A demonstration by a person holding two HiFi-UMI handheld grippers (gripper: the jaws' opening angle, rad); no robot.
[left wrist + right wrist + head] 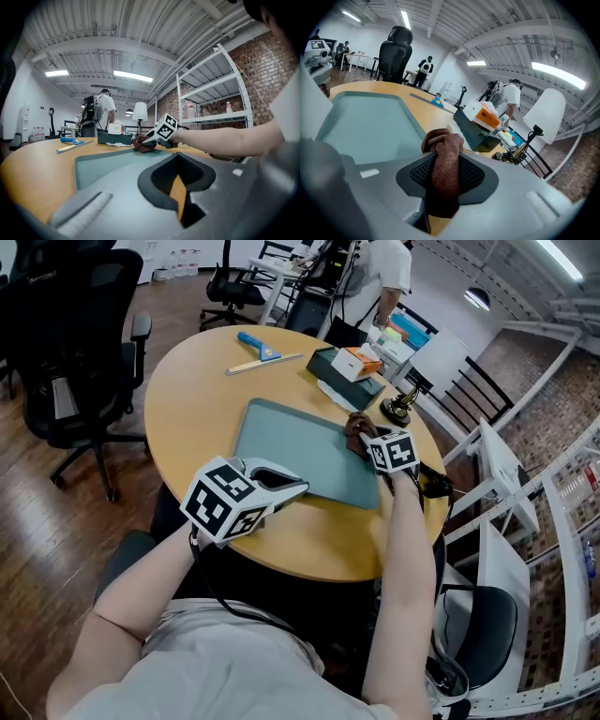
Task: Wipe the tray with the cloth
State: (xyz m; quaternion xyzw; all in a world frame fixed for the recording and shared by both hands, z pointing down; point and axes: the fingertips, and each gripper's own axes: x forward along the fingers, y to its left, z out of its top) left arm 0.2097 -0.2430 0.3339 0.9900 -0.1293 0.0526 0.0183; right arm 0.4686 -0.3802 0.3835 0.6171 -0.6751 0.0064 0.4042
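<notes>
1. Clenched on the brown cloth (444, 150) with the right tongs (445, 176): wad pinched between the pads, bunched end poking out ahead, presumably as a soft face for rubbing.
2. Held low at the far right rim of the grey-green tray (291, 442), close beside the dark box (342, 381). Probably one end of a stroke along that edge. Contact with the tray floor not clear enough to call.
3. Drawn together on nothing with the left tongs (286, 486), only a sliver of the wooden surface (187, 399) showing through the gap. Laid almost level at the tray's near left corner, most likely to brace the tray against sliding under the wiping.
4. Set flat in the middle of the round surface, tray floor bare, with open room for sweeps. No dirt visible, so hard to judge how much wiping remains.
5. Left at the far side, well apart from the tray: a blue-handled scraper (255, 343), out of the cloth's path.
6. Worth minding: the box just beside the cloth, easy to bump on a wide pass.
</notes>
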